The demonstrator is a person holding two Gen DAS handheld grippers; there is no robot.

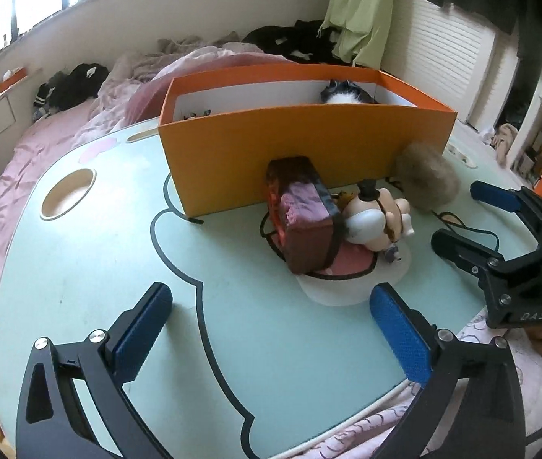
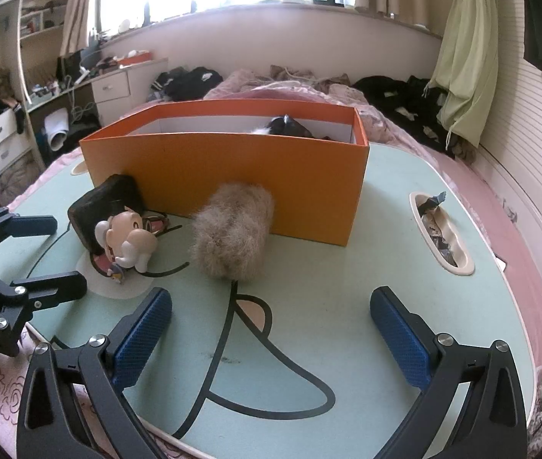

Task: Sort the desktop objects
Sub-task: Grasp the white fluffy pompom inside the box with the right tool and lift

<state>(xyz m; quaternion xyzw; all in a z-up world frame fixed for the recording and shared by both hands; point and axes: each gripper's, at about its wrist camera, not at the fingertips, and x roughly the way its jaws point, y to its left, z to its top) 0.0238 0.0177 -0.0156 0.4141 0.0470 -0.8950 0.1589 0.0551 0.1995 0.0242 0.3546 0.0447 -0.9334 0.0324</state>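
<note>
The orange box (image 1: 305,141) sits in the upper middle of your left wrist view, on the pale green table (image 1: 99,267). Just below it, at centre frame, a dark brown block (image 1: 305,225) leans against its front wall, with a small cartoon figurine (image 1: 378,222) lying just right of the block and a fluffy tan ball (image 1: 427,179) further right, close to the box. Your left gripper (image 1: 271,329) fills the lower frame, fingers spread wide with nothing between them. Your right gripper (image 1: 458,218) shows at the right edge, also spread and empty.

In your right wrist view the box (image 2: 232,176) is centre frame, the fluffy ball (image 2: 232,229) touching its front wall, and the figurine (image 2: 125,241) and block (image 2: 106,206) at centre left. Your right gripper (image 2: 271,329) is released at the bottom; your left gripper (image 2: 60,252) hangs released at the left edge beside the figurine.
</note>
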